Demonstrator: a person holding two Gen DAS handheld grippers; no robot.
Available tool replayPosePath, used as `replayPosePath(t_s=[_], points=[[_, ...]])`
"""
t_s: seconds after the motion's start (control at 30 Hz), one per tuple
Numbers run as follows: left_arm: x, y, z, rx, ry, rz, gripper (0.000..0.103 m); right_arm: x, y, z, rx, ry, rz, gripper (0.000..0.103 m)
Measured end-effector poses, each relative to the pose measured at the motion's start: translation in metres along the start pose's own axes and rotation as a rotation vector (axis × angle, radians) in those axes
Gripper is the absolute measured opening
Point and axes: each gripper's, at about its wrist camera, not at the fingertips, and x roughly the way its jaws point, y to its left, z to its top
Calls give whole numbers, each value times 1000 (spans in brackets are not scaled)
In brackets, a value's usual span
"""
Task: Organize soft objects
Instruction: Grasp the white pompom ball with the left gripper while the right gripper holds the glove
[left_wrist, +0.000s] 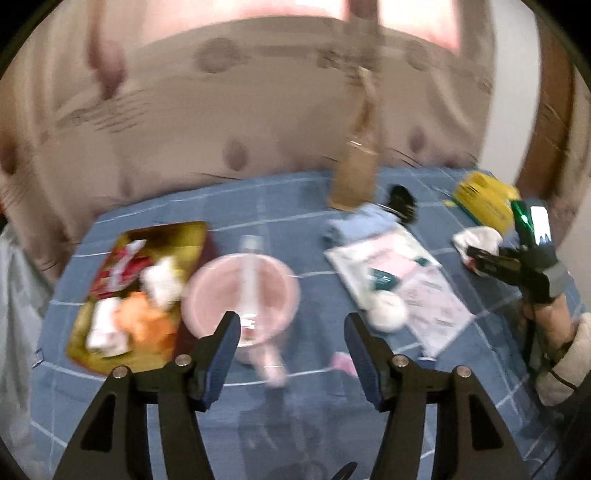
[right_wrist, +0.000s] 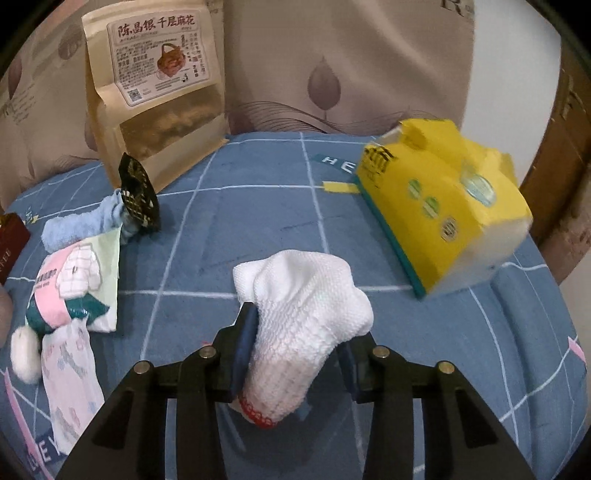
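My right gripper (right_wrist: 295, 332) is shut on a white knit glove (right_wrist: 299, 314) with a red cuff edge, held above the blue checked cloth (right_wrist: 258, 206). In the left wrist view the right gripper (left_wrist: 476, 254) holds the same glove (left_wrist: 476, 236) at the far right. My left gripper (left_wrist: 291, 328) is open and empty above the cloth, near a pink bowl (left_wrist: 236, 291). A gold tray (left_wrist: 122, 291) at the left holds an orange cloth (left_wrist: 144, 321), white soft items (left_wrist: 162, 280) and a red packet. A white ball (left_wrist: 388, 314) lies right of the left gripper.
A brown snack pouch (right_wrist: 155, 96) stands at the back. A yellow tissue pack (right_wrist: 443, 206) lies at the right. A light blue towel (right_wrist: 81, 225), a black clip (right_wrist: 138, 192), a packaged garment (right_wrist: 81, 284) and a floral cloth (right_wrist: 70, 376) lie at the left.
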Motion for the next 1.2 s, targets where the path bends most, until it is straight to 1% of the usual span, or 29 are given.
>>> replayPosePath(t_s=[0.13,0.2,0.23,0.3,0.47,0.6,0.7,0.73,0.77,0.8,0.87,0.97,1.2], points=[[30,-35,1,45,60,-70,60,0,0,-3,2,-7,2,38],[43,-45,2,53,85,-96,60,2,0,-2,6,-4,8,38],[53,-51,3,55,111,-115,60,4,0,-2,9,-1,13,39],[67,-59,4,50,140,-128,60,6,-2,0,20,1,24,39],[94,-78,8,79,189,-135,60,5,-5,-2,30,6,40,40],[116,-81,6,70,245,-137,60,6,-6,-1,36,7,48,41],[127,-80,3,63,266,-125,60,6,-6,0,39,9,54,42],[130,-78,3,54,273,-128,53,6,-6,0,40,10,55,42],[133,-77,2,45,280,-137,36,6,-6,-1,41,10,56,42],[135,-75,1,38,293,-141,33,6,-6,-1,42,10,56,42],[134,-74,1,27,284,-151,29,5,-6,-1,43,10,56,42],[130,-72,1,17,278,-167,26,5,-6,-1,42,10,54,42],[114,-75,2,32,247,-167,26,5,-6,-1,38,9,51,42]])
